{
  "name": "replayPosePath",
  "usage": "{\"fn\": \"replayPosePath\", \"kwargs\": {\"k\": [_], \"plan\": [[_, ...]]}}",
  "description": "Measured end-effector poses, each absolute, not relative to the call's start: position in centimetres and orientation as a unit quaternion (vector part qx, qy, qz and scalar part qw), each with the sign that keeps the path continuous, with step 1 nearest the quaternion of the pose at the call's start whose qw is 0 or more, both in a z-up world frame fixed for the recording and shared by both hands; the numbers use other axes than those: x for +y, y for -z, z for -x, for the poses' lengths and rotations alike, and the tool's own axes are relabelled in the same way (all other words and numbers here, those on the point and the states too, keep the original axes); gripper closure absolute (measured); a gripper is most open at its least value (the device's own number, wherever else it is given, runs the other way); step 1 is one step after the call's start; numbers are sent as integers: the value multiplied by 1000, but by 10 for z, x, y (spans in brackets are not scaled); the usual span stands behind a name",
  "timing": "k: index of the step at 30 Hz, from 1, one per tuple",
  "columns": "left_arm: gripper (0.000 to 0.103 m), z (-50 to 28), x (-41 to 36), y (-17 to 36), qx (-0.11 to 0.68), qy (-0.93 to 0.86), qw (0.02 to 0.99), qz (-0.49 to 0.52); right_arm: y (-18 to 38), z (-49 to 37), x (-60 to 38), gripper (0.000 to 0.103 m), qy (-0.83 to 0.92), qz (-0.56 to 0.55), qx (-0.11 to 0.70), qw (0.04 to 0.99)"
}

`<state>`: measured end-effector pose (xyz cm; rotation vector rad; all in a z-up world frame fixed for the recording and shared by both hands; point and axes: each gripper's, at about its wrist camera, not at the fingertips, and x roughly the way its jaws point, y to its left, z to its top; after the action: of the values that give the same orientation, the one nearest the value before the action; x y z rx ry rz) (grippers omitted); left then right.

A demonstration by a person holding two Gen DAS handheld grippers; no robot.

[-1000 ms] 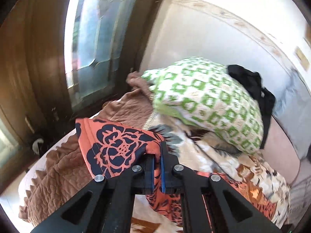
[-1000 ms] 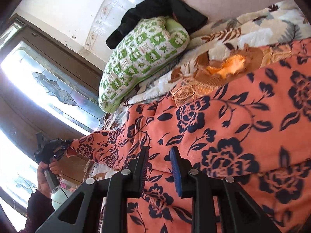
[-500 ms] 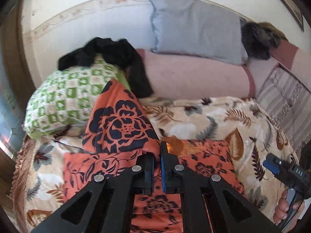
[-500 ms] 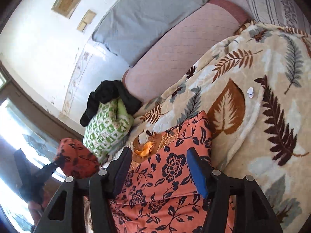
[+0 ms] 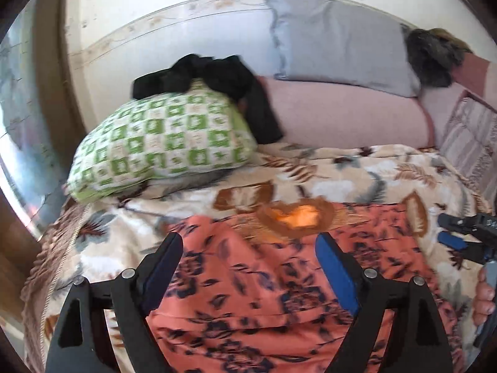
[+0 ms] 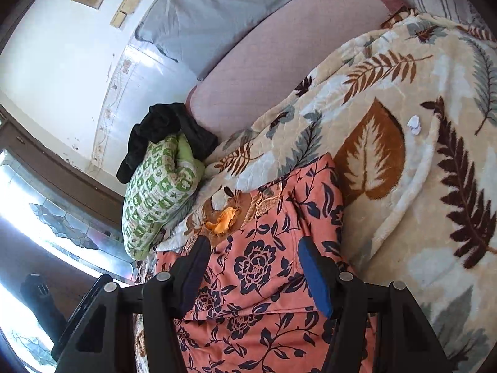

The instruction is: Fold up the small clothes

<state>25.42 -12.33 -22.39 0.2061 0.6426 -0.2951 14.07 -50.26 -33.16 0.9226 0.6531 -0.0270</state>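
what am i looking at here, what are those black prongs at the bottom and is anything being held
The black prongs are no robot: a person holds a two-finger gripper in each hand, and each gripper carries a fisheye camera looking along its fingers. One picture is from the left gripper, the other from the right gripper, so the same bed shows from two angles. Both grippers are open and hold nothing.

Under both lies an orange floral garment, the thing being folded, spread on a leaf-patterned blanket. Behind it sits a green checked pillow with black clothing draped over it, a grey pillow against the wall and a pink bolster. At the right edge of the left view you can see the other gripper with the person's fingers.
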Motion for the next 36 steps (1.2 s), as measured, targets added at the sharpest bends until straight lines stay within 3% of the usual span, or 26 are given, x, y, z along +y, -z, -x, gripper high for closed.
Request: {"fn": "replayPosePath", "kwargs": {"k": [5, 8, 16, 17, 18, 21, 27, 32, 34, 36], "plan": [[16, -290, -39, 267, 343, 13, 938, -51, 365, -165, -498, 49, 13, -466, 325, 823], [16, -309, 1, 289, 376, -32, 926, -8, 372, -178, -490, 50, 56, -427, 359, 828], [16, -334, -7, 331, 445, -23, 895, -20, 399, -198, -477, 51, 63, -394, 397, 826], [16, -335, -11, 335, 451, -28, 892, -32, 398, -199, -472, 61, 53, -385, 399, 830], [16, -336, -14, 339, 454, -35, 889, -44, 397, -202, -467, 80, 39, -376, 403, 833], [16, -335, -18, 343, 455, -44, 887, -67, 387, -202, -453, 96, 48, -331, 400, 853], [16, -331, -18, 337, 448, -53, 890, -71, 352, -181, -450, 100, 109, -264, 365, 886], [16, -316, -28, 312, 382, -53, 918, -91, 354, -168, -473, 101, 179, -230, 382, 877], [15, -318, -36, 320, 393, -50, 911, -116, 364, -168, -484, 101, 174, -262, 407, 858], [15, -325, -47, 342, 430, -46, 888, -158, 357, -164, -478, 97, 143, -275, 373, 874]]}}
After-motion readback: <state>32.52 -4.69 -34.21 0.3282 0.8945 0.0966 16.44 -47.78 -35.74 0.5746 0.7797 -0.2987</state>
